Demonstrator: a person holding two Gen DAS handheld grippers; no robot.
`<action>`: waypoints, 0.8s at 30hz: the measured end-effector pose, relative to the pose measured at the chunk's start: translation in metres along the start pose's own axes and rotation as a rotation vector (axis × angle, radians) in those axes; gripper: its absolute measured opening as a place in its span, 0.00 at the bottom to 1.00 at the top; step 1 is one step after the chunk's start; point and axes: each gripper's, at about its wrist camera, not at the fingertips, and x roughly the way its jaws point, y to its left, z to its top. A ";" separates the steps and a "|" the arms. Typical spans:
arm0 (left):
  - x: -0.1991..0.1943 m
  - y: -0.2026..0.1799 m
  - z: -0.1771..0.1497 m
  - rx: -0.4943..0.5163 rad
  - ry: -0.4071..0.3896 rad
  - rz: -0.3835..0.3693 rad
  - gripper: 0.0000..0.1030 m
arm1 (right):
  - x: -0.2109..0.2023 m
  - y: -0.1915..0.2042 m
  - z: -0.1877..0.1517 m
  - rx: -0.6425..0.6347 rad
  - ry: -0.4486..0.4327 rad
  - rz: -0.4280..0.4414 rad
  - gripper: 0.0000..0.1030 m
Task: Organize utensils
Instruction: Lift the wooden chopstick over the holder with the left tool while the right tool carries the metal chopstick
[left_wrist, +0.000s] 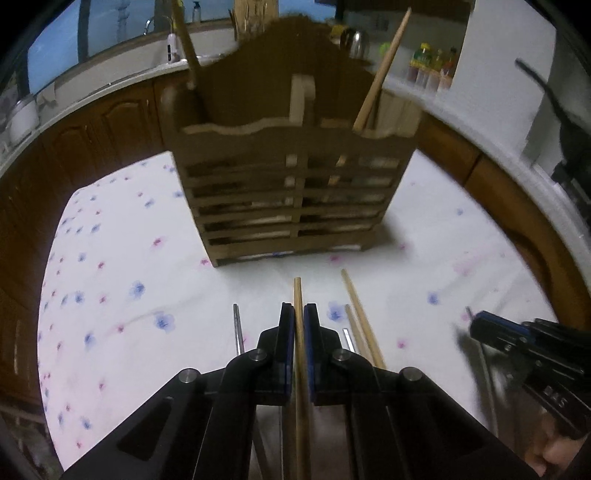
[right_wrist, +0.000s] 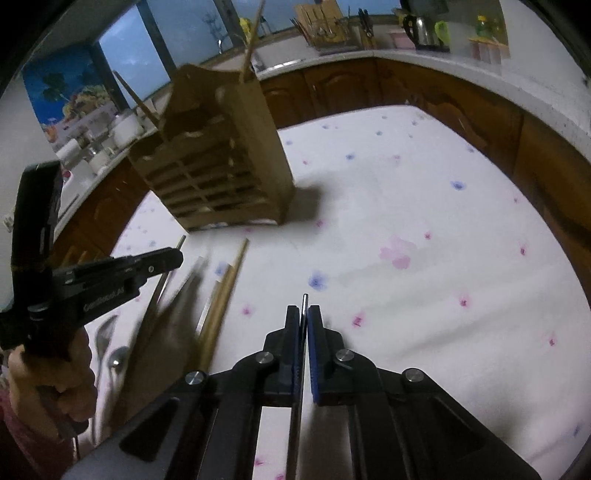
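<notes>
Left tongs (left_wrist: 299, 314) clamp a light wooden chopstick (left_wrist: 298, 295) on the floral-clothed worktop (left_wrist: 110, 266), before the slatted wooden utensil holder (left_wrist: 291, 177). Only the right view shows the right tongs (right_wrist: 303, 314) clamping a thin metal chopstick (right_wrist: 304, 301).

spoons (right_wrist: 110, 350) half hidden behind hand (right_wrist: 70, 384).

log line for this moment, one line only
left hand-held gripper: shut on wooden chopstick | right hand-held gripper: shut on metal chopstick | wooden holder: upright on tablecloth
</notes>
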 end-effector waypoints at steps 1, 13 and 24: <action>-0.012 0.001 -0.002 -0.009 -0.018 -0.013 0.03 | -0.003 0.003 0.002 -0.001 -0.007 0.006 0.04; -0.134 0.021 -0.028 -0.063 -0.188 -0.076 0.03 | -0.050 0.031 0.019 -0.028 -0.129 0.068 0.04; -0.200 0.033 -0.052 -0.095 -0.297 -0.102 0.03 | -0.089 0.050 0.028 -0.053 -0.228 0.105 0.04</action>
